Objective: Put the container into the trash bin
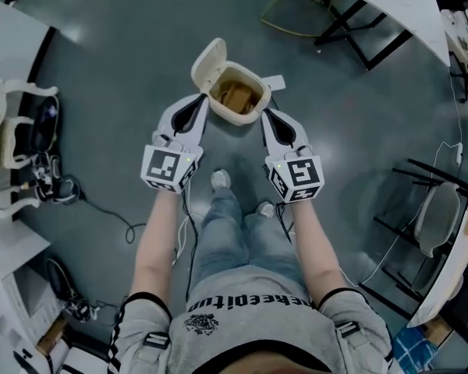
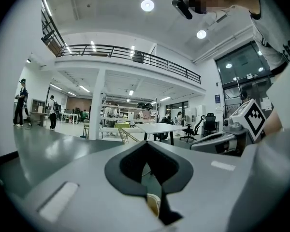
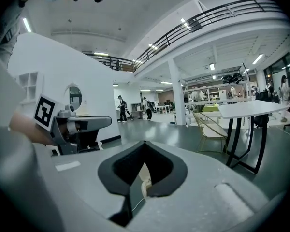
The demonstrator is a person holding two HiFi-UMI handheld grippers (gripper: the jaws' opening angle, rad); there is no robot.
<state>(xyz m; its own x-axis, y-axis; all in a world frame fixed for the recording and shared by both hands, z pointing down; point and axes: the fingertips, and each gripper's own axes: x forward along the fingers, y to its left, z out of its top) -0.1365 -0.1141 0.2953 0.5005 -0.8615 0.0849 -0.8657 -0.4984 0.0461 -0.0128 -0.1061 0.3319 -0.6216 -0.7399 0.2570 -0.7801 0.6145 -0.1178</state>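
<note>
**Floor** (image 1: pixel 125 68): grey and bare in the middle. A white table (image 1: pixel 394 2) on black legs stands far right, with a loose cable (image 1: pixel 109 213) at near left.

**Person**: standing, jeans (image 1: pixel 238 236) and shoes below, forearms reaching toward the bin.

**Trash bin** (image 1: pixel 218 109): cream, small, on the floor just beyond the feet. Its lid (image 1: pixel 209 59) is swung up on the far-left side and the mouth is open.

**Left gripper** (image 1: pixel 199 104): just beside the bin's left wall, tip at rim level. Jaws drawn together to a thin slit, nothing between them.

**Right gripper** (image 1: pixel 268 117): just beside the bin's right wall, mirrored. Jaws likewise closed and empty.

**Container** (image 1: pixel 235 93): brown, lying inside the bin below the rim. Neither gripper touches it.

**Step in hand**: the drop appears done, with the grippers flanking the bin after release. The next move probably calls for drawing both back clear of the rim. Tipping the lid down would need a push from the far-left side.
</note>
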